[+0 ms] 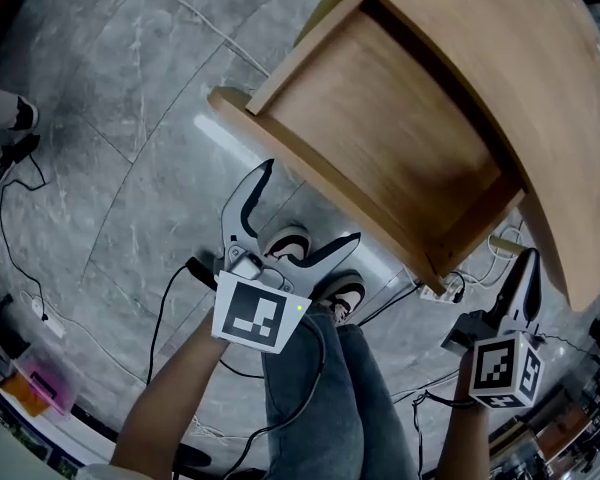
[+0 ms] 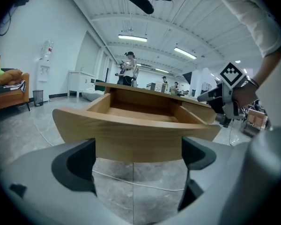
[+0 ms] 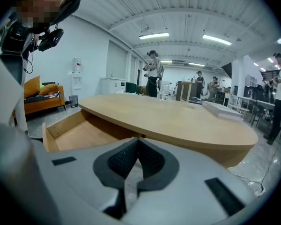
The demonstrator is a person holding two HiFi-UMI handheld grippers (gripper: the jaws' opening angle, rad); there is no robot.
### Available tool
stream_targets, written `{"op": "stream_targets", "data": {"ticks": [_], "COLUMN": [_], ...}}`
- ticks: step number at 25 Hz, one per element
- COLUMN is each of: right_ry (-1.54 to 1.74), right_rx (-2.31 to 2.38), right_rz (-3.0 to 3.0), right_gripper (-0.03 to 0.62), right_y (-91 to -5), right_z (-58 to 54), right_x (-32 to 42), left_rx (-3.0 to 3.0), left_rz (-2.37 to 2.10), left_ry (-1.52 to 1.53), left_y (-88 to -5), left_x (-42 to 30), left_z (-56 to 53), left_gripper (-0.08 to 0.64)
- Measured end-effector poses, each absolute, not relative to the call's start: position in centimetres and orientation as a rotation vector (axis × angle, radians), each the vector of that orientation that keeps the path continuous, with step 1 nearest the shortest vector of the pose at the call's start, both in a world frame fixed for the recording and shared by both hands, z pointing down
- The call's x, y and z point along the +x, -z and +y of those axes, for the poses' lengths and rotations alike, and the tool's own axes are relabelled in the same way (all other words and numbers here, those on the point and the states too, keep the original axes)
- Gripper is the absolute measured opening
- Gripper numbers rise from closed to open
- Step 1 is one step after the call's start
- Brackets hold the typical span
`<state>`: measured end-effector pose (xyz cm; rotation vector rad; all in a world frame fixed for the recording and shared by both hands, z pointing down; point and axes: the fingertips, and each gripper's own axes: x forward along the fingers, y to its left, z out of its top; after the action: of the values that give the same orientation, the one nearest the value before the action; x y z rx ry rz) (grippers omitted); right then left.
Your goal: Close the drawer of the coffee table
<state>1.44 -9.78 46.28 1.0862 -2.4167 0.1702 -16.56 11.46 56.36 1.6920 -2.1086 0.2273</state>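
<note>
I hold my left gripper [image 2: 138, 161] with fingers spread and the drawer front [image 2: 131, 130] at twelve o'clock, ready to push it. My right gripper [image 3: 138, 165] waits with fingers pressed together.

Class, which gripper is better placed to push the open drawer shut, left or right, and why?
Left, probably. The left gripper squarely faces the drawer front, fingers apart. The right gripper, shut, sits off toward the drawer's side.
</note>
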Motion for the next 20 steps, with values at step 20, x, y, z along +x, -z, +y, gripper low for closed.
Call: {"op": "stream_targets", "data": {"ticks": [20], "right_ry": [-0.226], "right_rx": [1.078], "right_rz": [-2.389], "right_gripper": [0.0], "right_y": [-46.7], "right_z": [-11.2], "right_x": [1.9], "left_rx": [1.712], "left_rz": [-2.118], "left_ry": [-0.235], "left_y": [-55.9], "left_x": [-16.9], "left_z": [10.3], "left_gripper": [0.574]}}
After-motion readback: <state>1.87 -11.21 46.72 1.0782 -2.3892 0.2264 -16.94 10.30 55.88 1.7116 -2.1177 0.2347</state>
